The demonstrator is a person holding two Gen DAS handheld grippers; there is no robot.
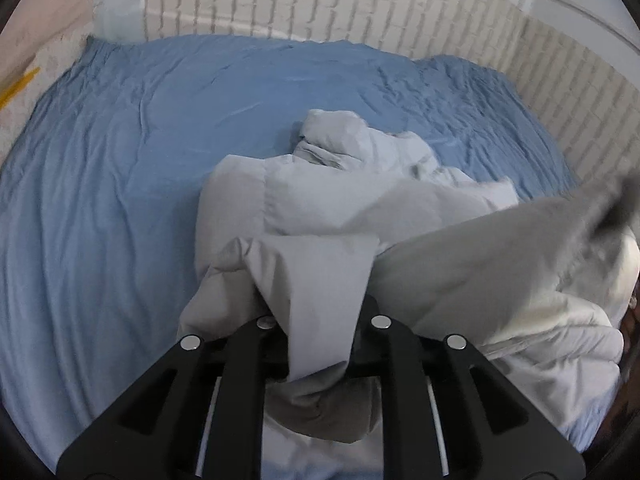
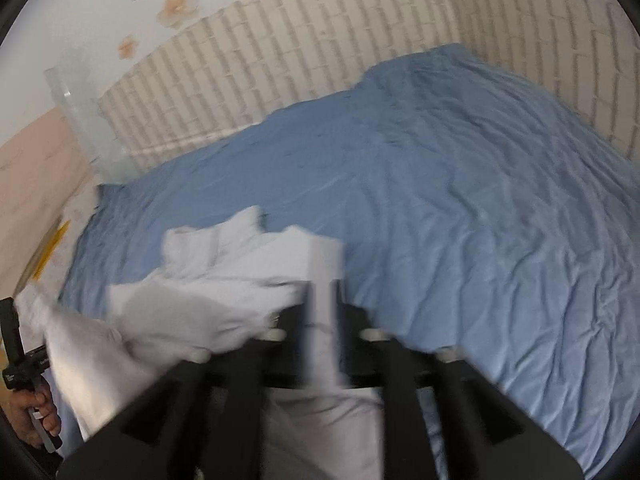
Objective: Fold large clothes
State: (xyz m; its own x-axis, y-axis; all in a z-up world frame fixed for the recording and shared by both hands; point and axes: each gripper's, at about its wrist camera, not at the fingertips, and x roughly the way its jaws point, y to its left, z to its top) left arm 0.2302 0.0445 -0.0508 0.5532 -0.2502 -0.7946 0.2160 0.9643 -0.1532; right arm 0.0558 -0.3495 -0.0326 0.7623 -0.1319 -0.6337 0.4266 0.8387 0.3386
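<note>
A white puffy jacket (image 1: 340,200) lies bunched on the blue bed sheet (image 1: 120,160). In the left wrist view my left gripper (image 1: 316,312) is shut on a fold of it, and the cloth drapes over the fingers and hides their tips. The right wrist view is blurred. There my right gripper (image 2: 322,308) has a narrow strip of the jacket (image 2: 224,280) filling the small gap between its fingers, so it looks shut on the cloth. The rest of the jacket trails to the left, toward the other hand-held gripper's black body (image 2: 16,360).
White brick-pattern walls (image 1: 360,0) close the bed's far and right sides. A pink floor (image 2: 32,168) lies off the bed's left edge. The blue sheet (image 2: 480,200) stretches bare beyond the jacket. A person's hand (image 2: 36,420) shows at the lower left.
</note>
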